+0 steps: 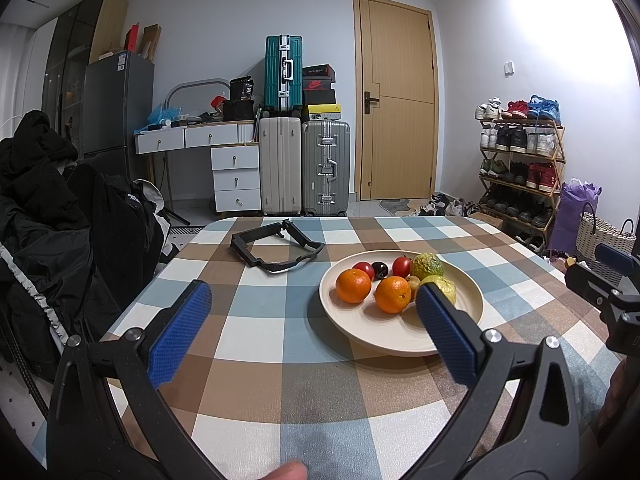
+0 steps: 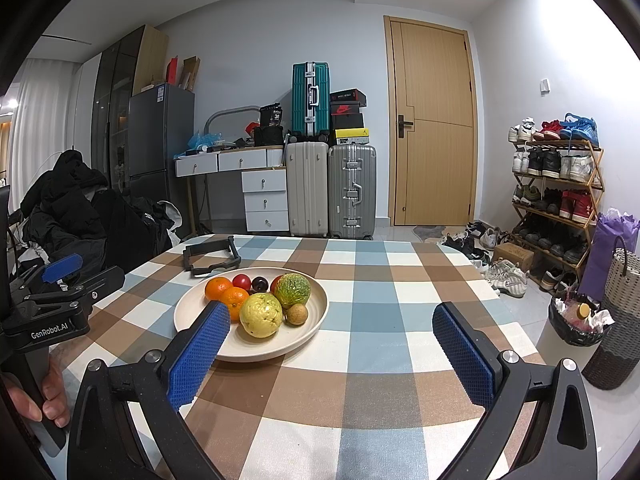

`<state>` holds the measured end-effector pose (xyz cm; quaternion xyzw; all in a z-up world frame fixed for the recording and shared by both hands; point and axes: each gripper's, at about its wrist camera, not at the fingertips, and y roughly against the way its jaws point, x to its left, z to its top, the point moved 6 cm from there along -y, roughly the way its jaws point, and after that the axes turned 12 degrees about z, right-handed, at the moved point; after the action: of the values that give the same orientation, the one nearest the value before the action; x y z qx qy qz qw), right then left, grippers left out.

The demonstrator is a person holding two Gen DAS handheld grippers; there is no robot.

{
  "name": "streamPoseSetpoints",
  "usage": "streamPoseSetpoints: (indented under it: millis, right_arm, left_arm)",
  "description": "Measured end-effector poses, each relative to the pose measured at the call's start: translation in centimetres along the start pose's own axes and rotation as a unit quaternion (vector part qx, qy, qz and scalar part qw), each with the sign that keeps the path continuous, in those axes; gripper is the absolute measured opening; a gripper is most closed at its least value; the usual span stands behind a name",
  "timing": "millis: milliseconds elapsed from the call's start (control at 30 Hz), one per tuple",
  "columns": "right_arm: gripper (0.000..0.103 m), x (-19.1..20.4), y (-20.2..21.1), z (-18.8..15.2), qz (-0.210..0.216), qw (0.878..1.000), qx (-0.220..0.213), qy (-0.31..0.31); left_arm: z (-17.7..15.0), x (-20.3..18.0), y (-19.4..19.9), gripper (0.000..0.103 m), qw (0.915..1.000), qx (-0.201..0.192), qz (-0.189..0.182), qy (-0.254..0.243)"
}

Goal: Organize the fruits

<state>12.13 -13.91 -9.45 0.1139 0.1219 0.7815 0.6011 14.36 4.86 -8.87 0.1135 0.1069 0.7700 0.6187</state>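
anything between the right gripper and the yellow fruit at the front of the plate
Nothing visible. The right gripper is open above bare tablecloth, and the yellow fruit sits at the near side of the plate, just beyond its left finger. A small brown fruit touches the yellow one on the right, so a wide grasp could nudge it.

Fruit sits in a plate [image 2: 312, 322] on your bench [image 2: 380, 320].
Behind the plate, to its left, lies a frame [image 2: 212, 258]; suitcases [image 2: 332, 196] stand beyond the bench, a shoe rack [image 2: 556, 196] to your right.
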Motion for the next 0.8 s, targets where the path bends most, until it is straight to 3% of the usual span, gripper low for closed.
streamPoseSetpoints:
  millis: [800]
  right_arm:
    - [0.103,-0.01,-0.01,0.02,0.0,1.0,0.0,0.0]
  left_arm:
    - [-0.01,0.06,-0.01,0.102,1.0,0.0,0.0,0.0]
